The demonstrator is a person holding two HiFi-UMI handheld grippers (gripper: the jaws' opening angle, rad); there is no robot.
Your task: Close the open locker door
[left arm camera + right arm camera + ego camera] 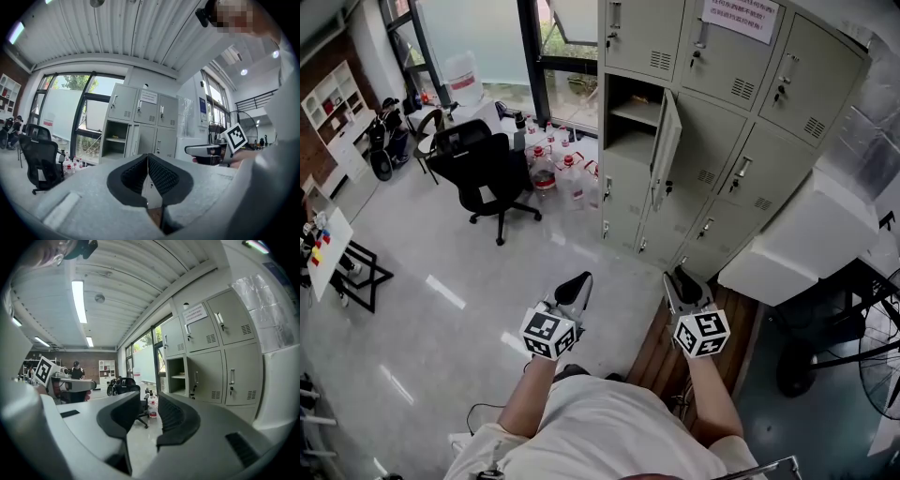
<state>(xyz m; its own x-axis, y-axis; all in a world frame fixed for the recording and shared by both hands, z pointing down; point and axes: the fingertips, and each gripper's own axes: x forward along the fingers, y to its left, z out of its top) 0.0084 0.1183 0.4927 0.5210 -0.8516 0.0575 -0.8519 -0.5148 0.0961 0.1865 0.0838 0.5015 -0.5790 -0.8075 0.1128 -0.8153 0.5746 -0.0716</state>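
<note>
**Locker bank.** The grey locker bank (727, 112) stands against the wall, ahead of the person. One locker door (666, 148) in the left column's middle row is open. It is swung outward on the right side of its opening and stands roughly square to the bank face. The open compartment (630, 117) beside it shows an inner shelf. All other visible doors lie flush with the bank.

**Left gripper.** The left gripper (578, 281) is held out level in front of the person, above the floor (441, 309). It points toward the lockers and is well apart from them. Its own view shows the jaws clenched, pad against pad, with nothing between them.

**Right gripper.** The right gripper (680, 278) is held beside the left one and also points toward the bank. It is well apart from the locker door. Its own view shows the jaws released, with a clear gap between the pads and nothing in that gap.

**Surroundings.** A black office chair (487, 173) stands on the floor to the left of the bank. A group of water bottles (567, 178) sits between the chair and the lockers, near the window.
</note>
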